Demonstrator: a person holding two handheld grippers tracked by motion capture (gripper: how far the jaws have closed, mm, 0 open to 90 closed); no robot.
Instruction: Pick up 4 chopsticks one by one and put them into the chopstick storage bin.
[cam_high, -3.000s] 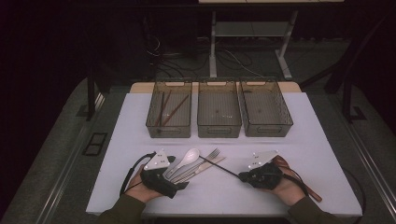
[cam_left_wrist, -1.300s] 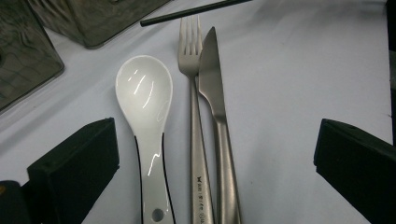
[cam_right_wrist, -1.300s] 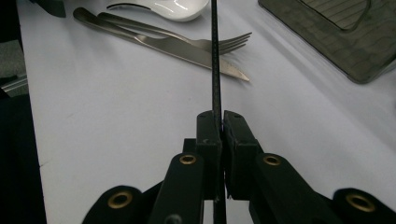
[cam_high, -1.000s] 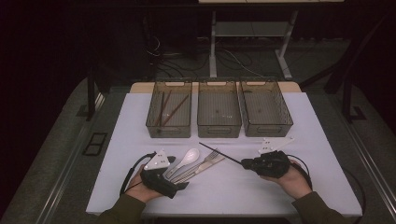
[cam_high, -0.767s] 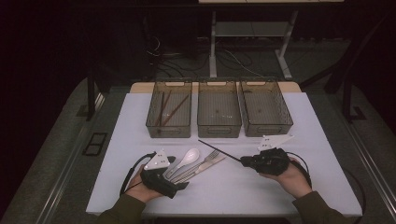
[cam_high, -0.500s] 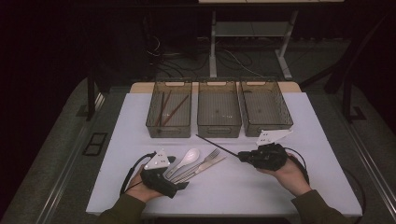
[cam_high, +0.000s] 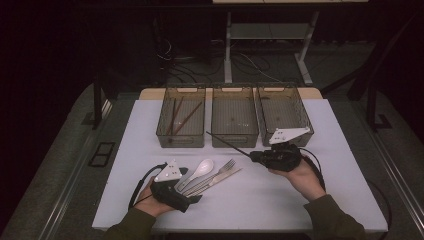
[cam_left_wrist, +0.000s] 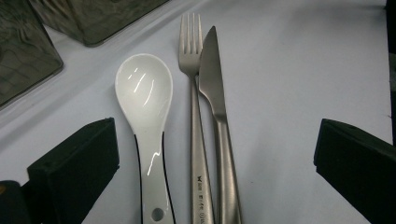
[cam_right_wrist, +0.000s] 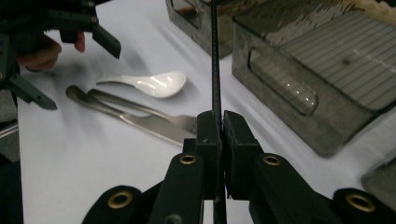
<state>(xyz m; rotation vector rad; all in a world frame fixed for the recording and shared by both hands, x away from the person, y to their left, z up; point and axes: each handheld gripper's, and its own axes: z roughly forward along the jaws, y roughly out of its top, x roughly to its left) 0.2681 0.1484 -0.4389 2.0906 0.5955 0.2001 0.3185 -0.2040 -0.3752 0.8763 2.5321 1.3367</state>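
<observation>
Your right gripper has been lifting away from the cutlery toward the bins, and it is clenching a thin black stick above the table, tip pointing at the middle bin. Your left gripper is resting released, jaws straddling the spoon, fork and knife.
</observation>
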